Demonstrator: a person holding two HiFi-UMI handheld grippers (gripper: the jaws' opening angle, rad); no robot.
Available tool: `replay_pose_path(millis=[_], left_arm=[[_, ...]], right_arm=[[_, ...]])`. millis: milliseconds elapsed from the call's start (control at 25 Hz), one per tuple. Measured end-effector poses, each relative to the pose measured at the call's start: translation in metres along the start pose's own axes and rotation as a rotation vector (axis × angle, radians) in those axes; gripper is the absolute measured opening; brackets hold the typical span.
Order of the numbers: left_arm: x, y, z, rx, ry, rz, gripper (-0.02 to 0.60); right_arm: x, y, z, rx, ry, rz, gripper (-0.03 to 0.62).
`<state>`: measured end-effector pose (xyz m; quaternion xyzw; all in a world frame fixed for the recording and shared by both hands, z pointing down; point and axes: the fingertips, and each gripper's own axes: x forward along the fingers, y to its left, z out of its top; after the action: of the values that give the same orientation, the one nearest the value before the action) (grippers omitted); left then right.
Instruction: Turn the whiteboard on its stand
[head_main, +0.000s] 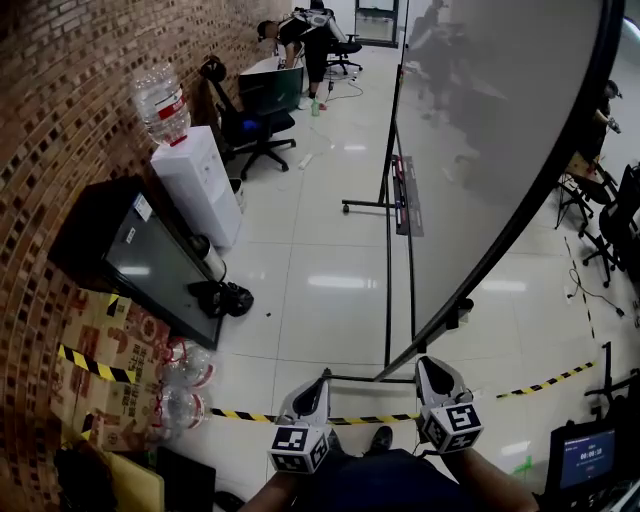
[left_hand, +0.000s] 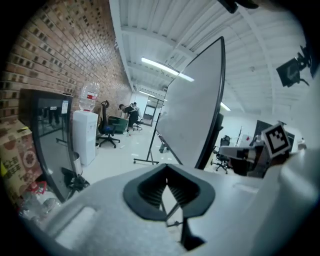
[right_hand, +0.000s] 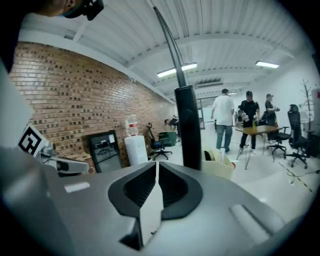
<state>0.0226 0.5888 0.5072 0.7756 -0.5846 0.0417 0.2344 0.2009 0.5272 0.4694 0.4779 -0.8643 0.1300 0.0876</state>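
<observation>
While the whiteboard (head_main: 500, 150) hangs tilted on its stand (head_main: 388, 260), its lower corner just ahead, left gripper (head_main: 320, 383) and right gripper (head_main: 430, 368) are both clenched empty. Big, stiff, likely slick-faced (probably pivoting freely); its black frame (right_hand: 187, 125) looks best to push.

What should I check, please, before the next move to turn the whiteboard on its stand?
1. Right tool holding the whiteboard: not ok; jaws shut, empty, short of its black edge.
2. Left tool holding it: not ok; shut, empty.
3. Both tools near the lower corner: ok.
4. People out of its swing: probably ok; they stand at a far table.
5. Stand pivot lock released: cannot tell.
</observation>
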Motion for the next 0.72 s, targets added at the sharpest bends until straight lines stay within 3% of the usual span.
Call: replay_pose_path(millis=[160,280,440,720], left_arm=[[-0.001,-0.042,0.018,0.081,-0.026,-0.041,0.006],[-0.006,-0.055,0.025,0.156,-0.016,-0.016,0.006],[-0.01,-0.051,0.012,0.152,-0.025,0.003,0.006],[-0.023,-0.047,0.019,0.122,-0.041,0.053,0.006]], right_arm=[[-0.002,0.048,-0.002,0.003,-0.034,0.224,0.023],[-0.004,0.066,0.004,0.027,-0.07,0.347,0.023],[-0.009,0.074,0.015,0.04,-0.112,0.419,0.023],[-0.01,0.098,0.023,0.0,-0.101,0.505,0.023]])
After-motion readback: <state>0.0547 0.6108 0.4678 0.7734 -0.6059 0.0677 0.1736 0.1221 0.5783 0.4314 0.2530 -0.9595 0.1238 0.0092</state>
